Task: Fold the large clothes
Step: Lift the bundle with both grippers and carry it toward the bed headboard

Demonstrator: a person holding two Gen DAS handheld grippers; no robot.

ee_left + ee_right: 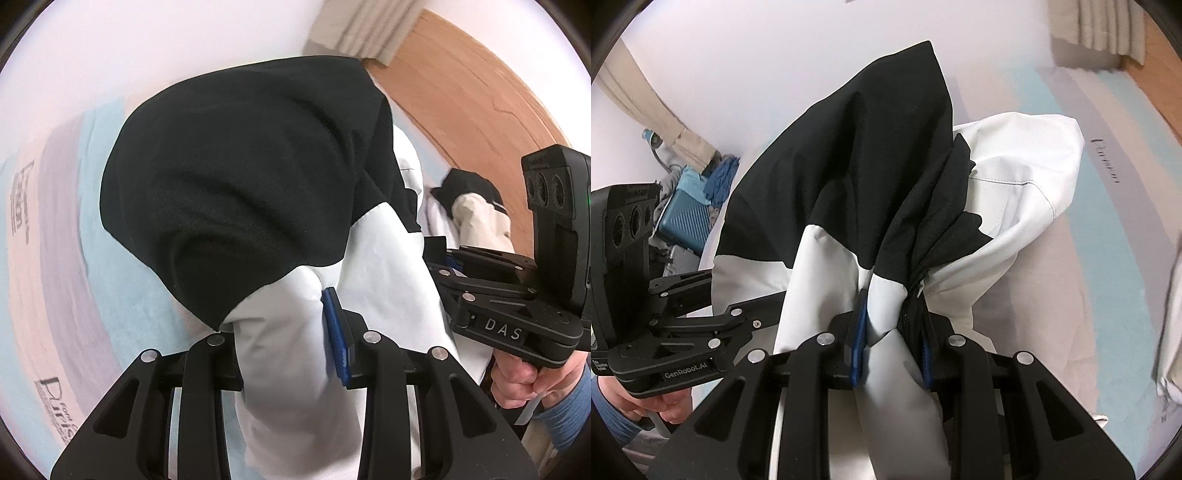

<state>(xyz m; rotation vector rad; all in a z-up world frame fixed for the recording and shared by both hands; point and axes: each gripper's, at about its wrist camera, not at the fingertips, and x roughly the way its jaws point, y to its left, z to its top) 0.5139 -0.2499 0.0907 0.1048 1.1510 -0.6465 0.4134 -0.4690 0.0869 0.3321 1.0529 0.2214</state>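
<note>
In the left wrist view, the left gripper (291,332) is pinching white fabric of the black-and-white jacket (240,177), which is hanging toward twelve o'clock over the striped sheet (74,229).

In the right wrist view, the right gripper (892,339) is clamping a bunched hem by the zipper (918,291). Both hands should be lifting evenly, keeping the edge taut.

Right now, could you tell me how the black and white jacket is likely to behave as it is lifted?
The black and white jacket probably stays floppy: it bunches in folds where the right gripper pinches it. Its smooth white fabric may slip. The left gripper holds a thick wad, so it seems bulky.
</note>
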